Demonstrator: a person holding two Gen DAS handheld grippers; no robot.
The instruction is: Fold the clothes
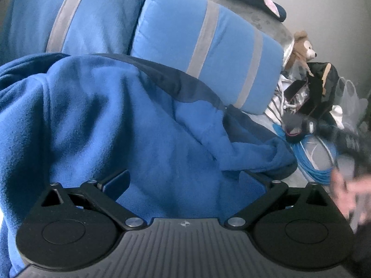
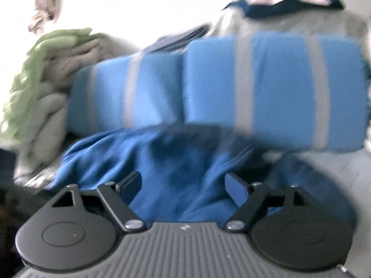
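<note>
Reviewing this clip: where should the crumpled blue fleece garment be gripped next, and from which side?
Probably at the loose lower edge of the crumpled blue fleece garment, where it ends on the grey bed surface. Come in from the right, low: that hem lies thin and free there, while the middle is bunched in thick folds. The right gripper is open, nothing pinched.

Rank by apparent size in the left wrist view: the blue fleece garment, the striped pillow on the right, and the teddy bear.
1. blue fleece garment, though it lies nearest the camera
2. striped pillow
3. teddy bear
</note>
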